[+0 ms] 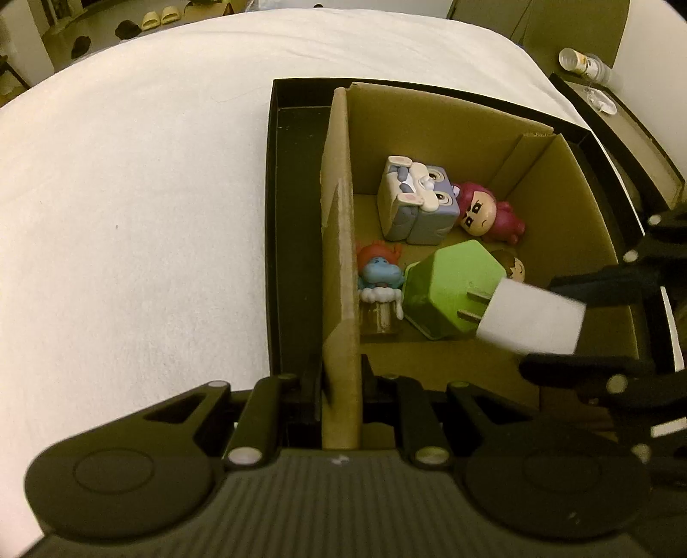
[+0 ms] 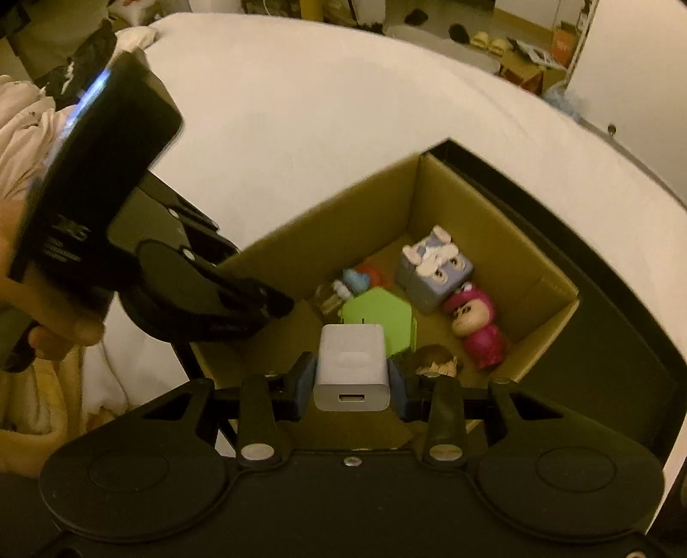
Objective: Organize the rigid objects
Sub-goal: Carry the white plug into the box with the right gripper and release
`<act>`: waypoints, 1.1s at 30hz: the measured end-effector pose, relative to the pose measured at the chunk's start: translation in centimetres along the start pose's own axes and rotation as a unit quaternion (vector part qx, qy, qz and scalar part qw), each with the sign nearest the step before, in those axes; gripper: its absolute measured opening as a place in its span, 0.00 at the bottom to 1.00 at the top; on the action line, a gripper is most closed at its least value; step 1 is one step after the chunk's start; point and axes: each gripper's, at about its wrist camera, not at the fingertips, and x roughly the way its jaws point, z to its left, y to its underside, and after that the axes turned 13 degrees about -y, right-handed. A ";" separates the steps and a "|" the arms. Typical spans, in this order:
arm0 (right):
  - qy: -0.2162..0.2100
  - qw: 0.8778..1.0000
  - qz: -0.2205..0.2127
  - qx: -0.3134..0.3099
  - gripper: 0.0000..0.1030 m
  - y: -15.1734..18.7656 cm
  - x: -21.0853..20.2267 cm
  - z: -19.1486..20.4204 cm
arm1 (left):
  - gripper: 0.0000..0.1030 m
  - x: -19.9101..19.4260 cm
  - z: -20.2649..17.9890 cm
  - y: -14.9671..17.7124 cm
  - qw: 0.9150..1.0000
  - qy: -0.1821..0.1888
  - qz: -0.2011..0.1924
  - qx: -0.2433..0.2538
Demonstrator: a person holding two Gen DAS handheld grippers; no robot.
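Note:
A brown cardboard box (image 1: 429, 124) sits inside a black tray (image 1: 292, 214). My left gripper (image 1: 341, 380) is shut on the box's left wall (image 1: 339, 257). In the box lie a grey bunny cube (image 1: 418, 201), a pink figure (image 1: 485, 212), a blue figure with red hair (image 1: 380, 274), a green hexagonal block (image 1: 451, 287) and a brown-haired head (image 2: 436, 360). My right gripper (image 2: 352, 365) is shut on a white USB charger (image 2: 352, 365), prongs forward, just above the green block (image 2: 378, 313). The left wrist view shows the charger (image 1: 532, 317) coming in from the right.
The tray rests on a white cloth surface (image 1: 129, 193) with open room to the left. A hand holds the left gripper (image 2: 266, 307) at the box's near-left corner. A bottle (image 1: 584, 62) lies on a side surface at the far right. Slippers (image 1: 159, 19) are on the floor beyond.

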 end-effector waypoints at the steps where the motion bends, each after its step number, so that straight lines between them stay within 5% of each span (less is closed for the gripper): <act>1: 0.002 1.000 0.004 0.003 0.36 0.0 0.3 -0.1 | 0.13 0.0 0.0 0.0 1.000 -0.001 0.000 0.001; 19: -0.010 0.994 0.079 0.069 0.36 -1.6 4.9 -1.1 | 0.13 -0.1 0.0 0.0 1.000 0.000 -0.001 0.001; 33: -0.009 0.993 0.065 0.093 0.45 -2.5 4.6 -0.9 | 0.13 -0.2 -0.2 0.1 1.000 0.001 0.000 -0.001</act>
